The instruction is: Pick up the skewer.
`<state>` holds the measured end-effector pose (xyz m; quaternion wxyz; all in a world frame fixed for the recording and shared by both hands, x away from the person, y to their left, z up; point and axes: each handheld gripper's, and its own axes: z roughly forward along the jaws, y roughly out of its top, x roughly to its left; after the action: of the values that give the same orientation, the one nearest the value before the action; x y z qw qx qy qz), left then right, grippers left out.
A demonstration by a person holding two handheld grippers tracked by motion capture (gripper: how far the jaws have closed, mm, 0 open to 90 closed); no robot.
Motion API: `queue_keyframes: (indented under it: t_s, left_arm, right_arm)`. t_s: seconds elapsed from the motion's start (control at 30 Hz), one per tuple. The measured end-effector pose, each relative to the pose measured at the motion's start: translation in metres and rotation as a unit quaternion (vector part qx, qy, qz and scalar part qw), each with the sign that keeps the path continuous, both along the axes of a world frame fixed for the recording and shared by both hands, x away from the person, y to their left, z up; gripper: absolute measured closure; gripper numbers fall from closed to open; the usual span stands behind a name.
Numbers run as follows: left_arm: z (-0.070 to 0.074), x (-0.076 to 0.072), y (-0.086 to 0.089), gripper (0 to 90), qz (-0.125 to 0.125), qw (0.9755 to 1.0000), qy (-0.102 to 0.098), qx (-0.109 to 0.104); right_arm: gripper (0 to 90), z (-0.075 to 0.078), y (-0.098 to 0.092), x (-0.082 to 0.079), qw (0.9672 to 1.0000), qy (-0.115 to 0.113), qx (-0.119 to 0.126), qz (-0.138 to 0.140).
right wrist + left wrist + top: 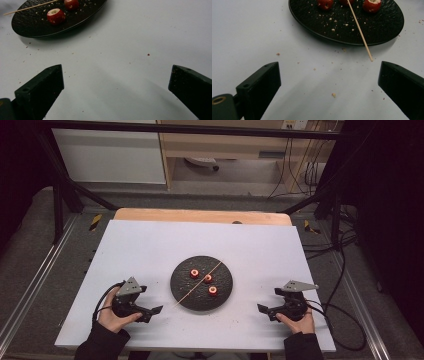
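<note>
Skewer (198, 286): a thin pale wooden stick, lying slantwise across the black plate (180, 292), its near end jutting past the rim onto the white bench (150, 245), its far end toward the plate's back edge. It looks very light and stiff but easy to snap, and being round and smooth it will likely roll or twist between flat pads; the overhanging end, which in the left gripper view (369, 55) lies bare on the bench just ahead of the jaws, seems the best place to take it, since there is room around it there. Three red fruits sit on the plate beside the stick: one (194, 273) to its left, one (208, 278) just right of its middle, one (213, 291) nearer the front. They appear cored, small and soft-skinned, so a firm squeeze could crush them; a light hold across the sides would suit. Crumbs (333, 95) dot the plate and bench. Left tongs (150, 312) rest near the plate's left, jaws wide apart and holding nothing; right tongs (265, 310) sit farther off to the right, likewise spread wide and bare.
</note>
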<state>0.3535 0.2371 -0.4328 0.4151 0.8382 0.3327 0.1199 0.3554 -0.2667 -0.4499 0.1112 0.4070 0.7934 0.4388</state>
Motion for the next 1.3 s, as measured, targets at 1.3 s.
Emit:
queue_keyframes:
  t_s: [1.3]
  left_arm:
    - [0.028,0.035,-0.080,12.9,-0.025,0.9976,0.029,0.057]
  right_arm:
    - [0.7,-0.001,0.001,0.000,1.0000,0.008,0.000,0.001]
